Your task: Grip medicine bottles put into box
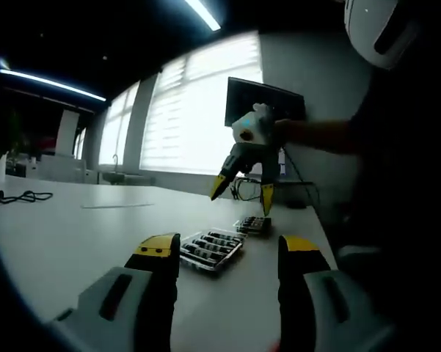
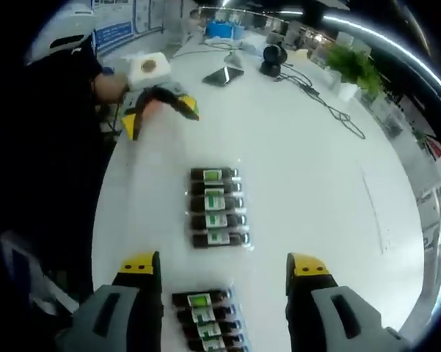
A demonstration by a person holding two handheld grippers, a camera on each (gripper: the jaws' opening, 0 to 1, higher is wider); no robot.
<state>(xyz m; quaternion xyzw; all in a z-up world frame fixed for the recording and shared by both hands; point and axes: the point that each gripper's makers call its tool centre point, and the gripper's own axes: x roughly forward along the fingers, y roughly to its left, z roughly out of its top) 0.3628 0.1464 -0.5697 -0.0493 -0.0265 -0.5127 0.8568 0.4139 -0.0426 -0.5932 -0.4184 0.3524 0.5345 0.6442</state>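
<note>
- The left gripper [image 1: 227, 253] hung low over the white table [image 1: 66, 235], its yellow-tipped fingers [image 1: 155, 249] spread wide with nothing between them.
- Just beyond those fingers, in the left gripper view, lay a clear tray of medicine bottles [image 1: 211, 248], and past it a second, smaller group of bottles [image 1: 252, 224] near the table's far edge.
- Above that far group the right gripper [image 1: 242, 183] was held in the air by a person's hand, its yellow-tipped fingers pointing down at the table, apart and empty.
- In the right gripper view, the right gripper [image 2: 224, 268] looked down on the table [image 2: 315, 161] from above, fingers [image 2: 304, 268] wide open and holding nothing.
- A row of five dark bottles with green labels [image 2: 216, 207] lay side by side on the table beyond the fingers, touching one another.
- A nearer set of like bottles [image 2: 205, 317] lay between the two fingers at the bottom of that view, lower than them on the table.
- The left gripper [image 2: 161, 110] showed at the table's far left edge, raised and apart from both sets of bottles.
- Further back on the table lay a black cable [image 2: 330, 103], a dark flat device [image 2: 221, 75], a potted plant [image 2: 351, 66] and a blue bin [image 2: 221, 28].
- I could not make out a box as such.
</note>
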